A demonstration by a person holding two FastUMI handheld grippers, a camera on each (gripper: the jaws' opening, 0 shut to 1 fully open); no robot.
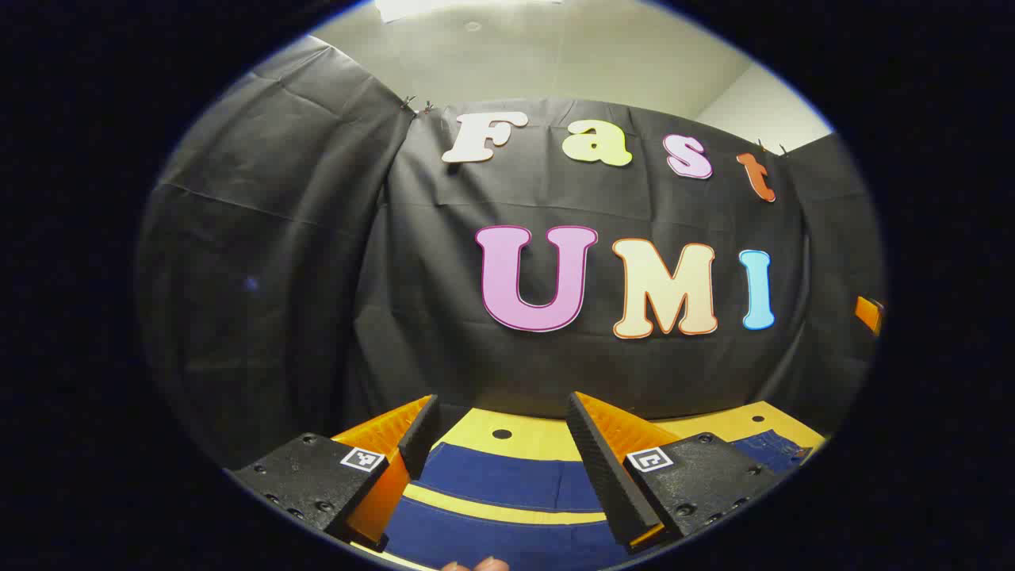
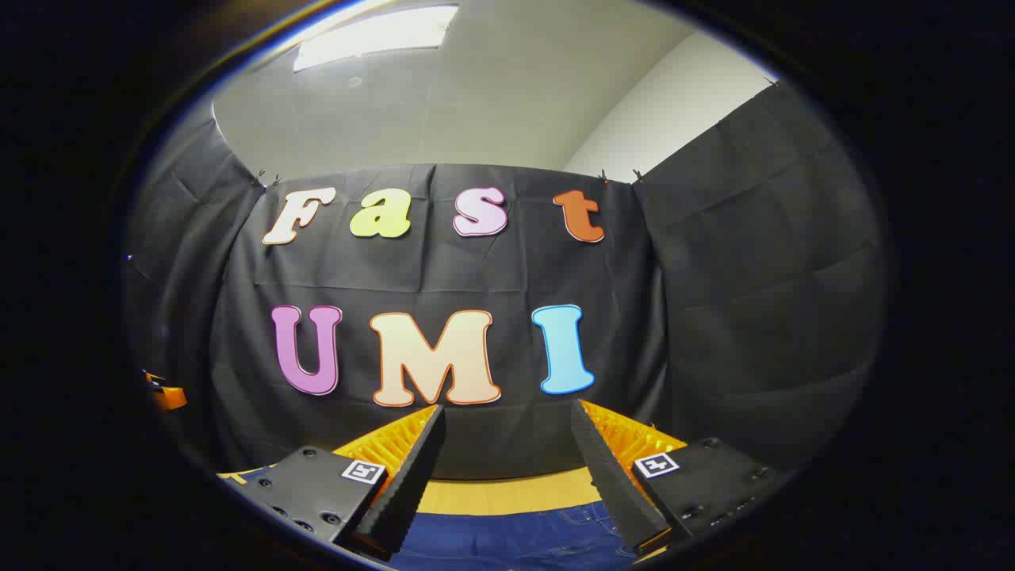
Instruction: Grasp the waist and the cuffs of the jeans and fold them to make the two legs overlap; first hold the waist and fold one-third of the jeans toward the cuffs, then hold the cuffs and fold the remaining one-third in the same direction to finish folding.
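Start of task: jeans flat on worktop, legs apart; both grippers hover, jaws released; next, descend to grasp waist and cuffs.

The left gripper is held level and pointing forward, its two fingers spread wide with open space between the tips. At the bottom edge of the left gripper view, just below the gap between those fingers, a sliver of the person's fingertips peeks in. The right gripper sits in much the same pose, facing forward, its fingers parted and nothing pinched between them.
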